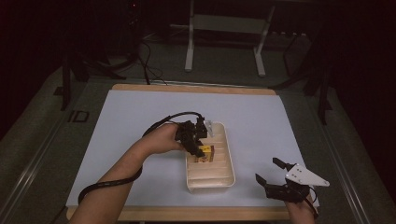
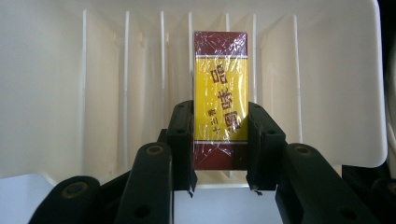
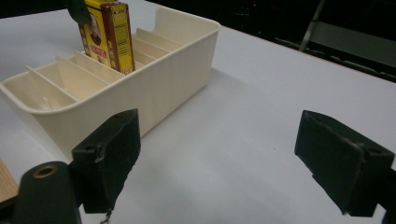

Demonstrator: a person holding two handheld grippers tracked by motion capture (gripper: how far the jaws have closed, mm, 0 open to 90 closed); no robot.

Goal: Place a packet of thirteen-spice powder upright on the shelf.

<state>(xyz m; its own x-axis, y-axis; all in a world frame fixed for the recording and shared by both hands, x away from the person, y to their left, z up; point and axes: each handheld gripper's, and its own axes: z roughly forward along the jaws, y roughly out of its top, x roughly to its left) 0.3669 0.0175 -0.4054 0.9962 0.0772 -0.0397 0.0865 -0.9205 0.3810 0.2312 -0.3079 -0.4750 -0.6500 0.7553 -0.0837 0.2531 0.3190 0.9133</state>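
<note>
My right gripper (image 1: 273, 175) rested near the table's front edge, jaws spread wide and empty, well clear of the work. Farther in, my left gripper (image 2: 219, 147) clamped the yellow-and-maroon wrapped box (image 2: 220, 98) by its narrow sides, upright between dividers of the cream slotted tray (image 1: 227, 179), presumably so it slid along one slot.

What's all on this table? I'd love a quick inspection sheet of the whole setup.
Surface: pale sheet over a wooden table.
Job's things: cream tray with dividers; yellow-and-red box upright in a slot.
Clutter: nothing seen.
Tongs: left tongs shut on box; right tongs open, off the tray.
Cables: black cable loops from the left tongs.
Surroundings: dark floor, white stand behind.
</note>
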